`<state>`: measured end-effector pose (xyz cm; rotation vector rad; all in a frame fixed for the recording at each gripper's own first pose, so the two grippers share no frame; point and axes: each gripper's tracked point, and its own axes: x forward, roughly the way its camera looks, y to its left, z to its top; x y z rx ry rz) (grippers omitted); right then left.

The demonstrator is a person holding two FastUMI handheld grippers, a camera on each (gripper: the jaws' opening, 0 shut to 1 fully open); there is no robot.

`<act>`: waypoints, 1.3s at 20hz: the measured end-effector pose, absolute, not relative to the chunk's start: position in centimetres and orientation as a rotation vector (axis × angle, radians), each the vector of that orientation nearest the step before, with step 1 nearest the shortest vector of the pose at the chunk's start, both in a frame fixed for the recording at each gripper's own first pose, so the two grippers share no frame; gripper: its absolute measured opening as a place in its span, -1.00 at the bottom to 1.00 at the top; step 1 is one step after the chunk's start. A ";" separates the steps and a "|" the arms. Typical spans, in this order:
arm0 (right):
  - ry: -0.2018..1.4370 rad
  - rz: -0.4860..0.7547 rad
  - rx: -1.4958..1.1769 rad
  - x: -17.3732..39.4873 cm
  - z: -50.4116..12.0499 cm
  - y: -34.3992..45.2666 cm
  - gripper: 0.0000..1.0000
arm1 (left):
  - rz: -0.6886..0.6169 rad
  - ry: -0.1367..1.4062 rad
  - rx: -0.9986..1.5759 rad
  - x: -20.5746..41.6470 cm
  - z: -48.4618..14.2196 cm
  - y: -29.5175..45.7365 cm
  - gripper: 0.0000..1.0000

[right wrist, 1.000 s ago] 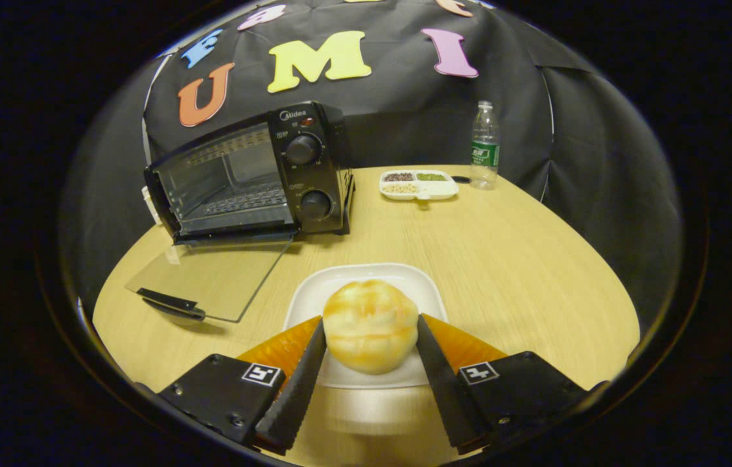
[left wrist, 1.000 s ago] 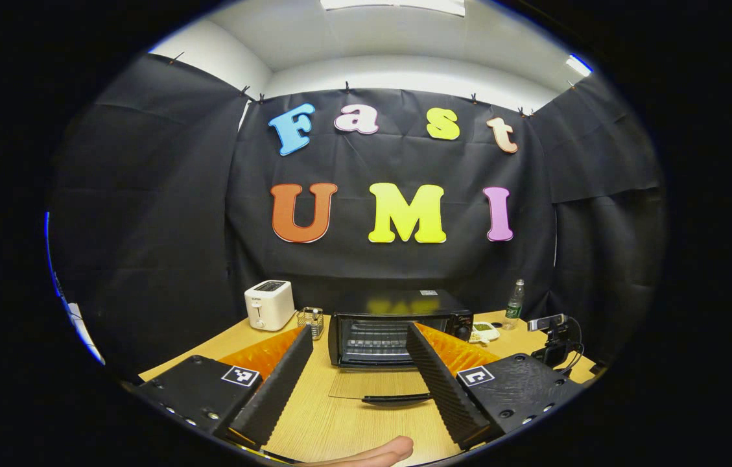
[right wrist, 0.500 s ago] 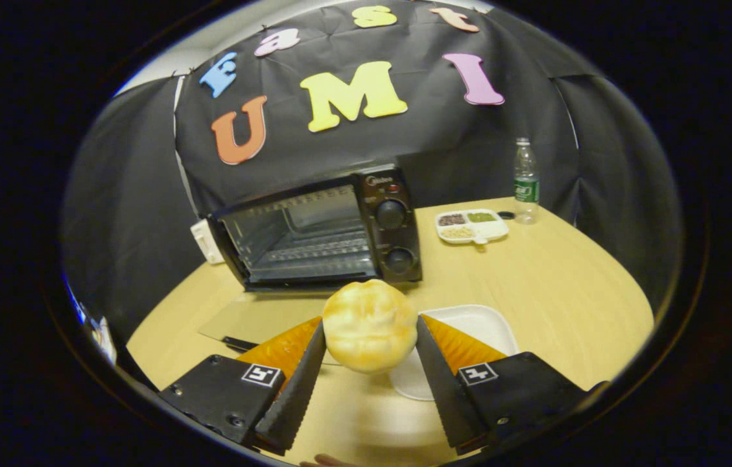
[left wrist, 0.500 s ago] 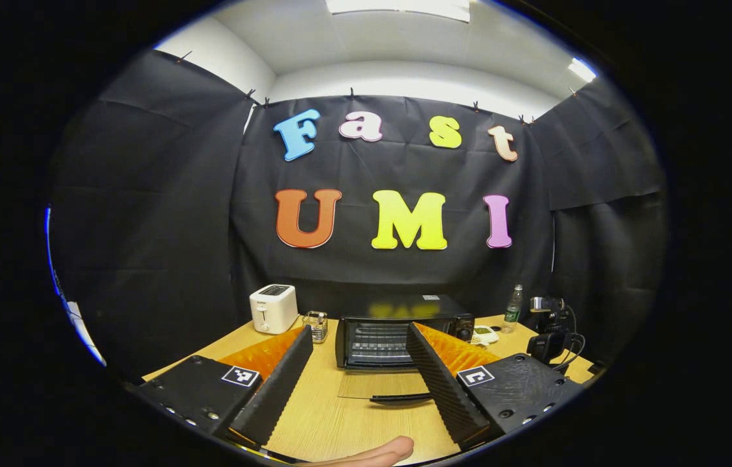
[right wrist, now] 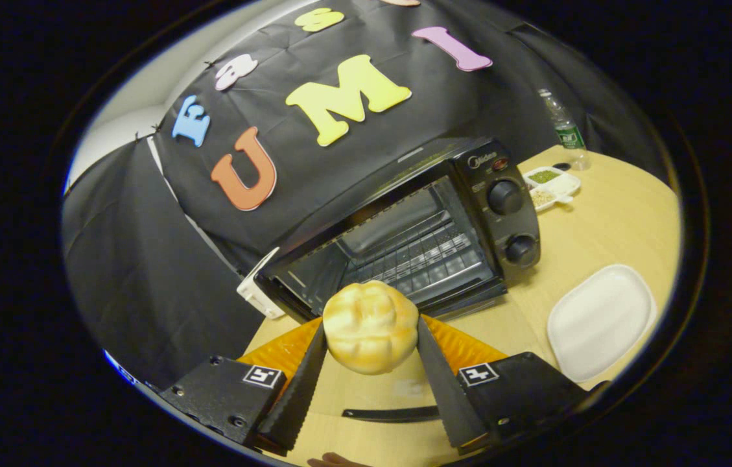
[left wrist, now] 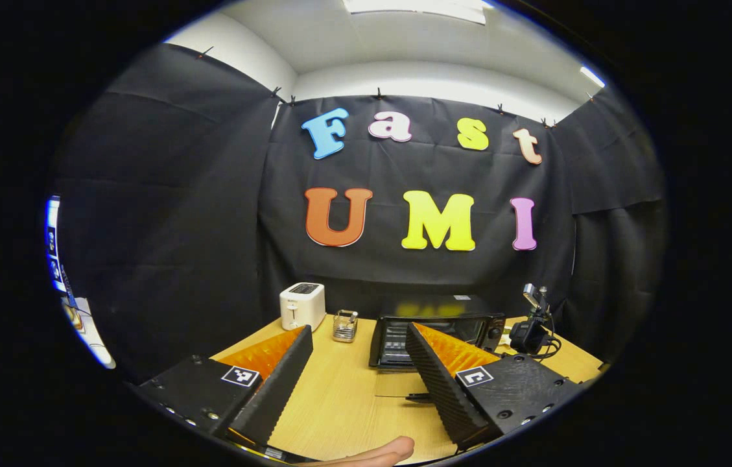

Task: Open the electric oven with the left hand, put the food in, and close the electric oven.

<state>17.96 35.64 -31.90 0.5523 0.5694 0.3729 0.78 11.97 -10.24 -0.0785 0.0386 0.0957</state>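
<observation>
Bun carried to the open oven

My right gripper [right wrist: 370, 363] clamps the bun [right wrist: 370, 334] before the toaster oven [right wrist: 404, 243]; left gripper [left wrist: 358, 370] gapes empty. I'd enter level, clearing the lowered door, onto the rack.

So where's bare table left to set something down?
Bare wood lies between the toaster and the oven door, and right of the white plate. Crowded: directly before the oven, where its door lies open.

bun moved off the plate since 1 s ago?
Yes. The bun, clamped in the right gripper, has left the white plate and now sits in front of the open oven.
</observation>
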 end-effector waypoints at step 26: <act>0.530 0.184 0.259 31.5 -37.4 36.9 0.79 | 0.101 0.163 -0.079 4.9 -15.3 13.5 0.89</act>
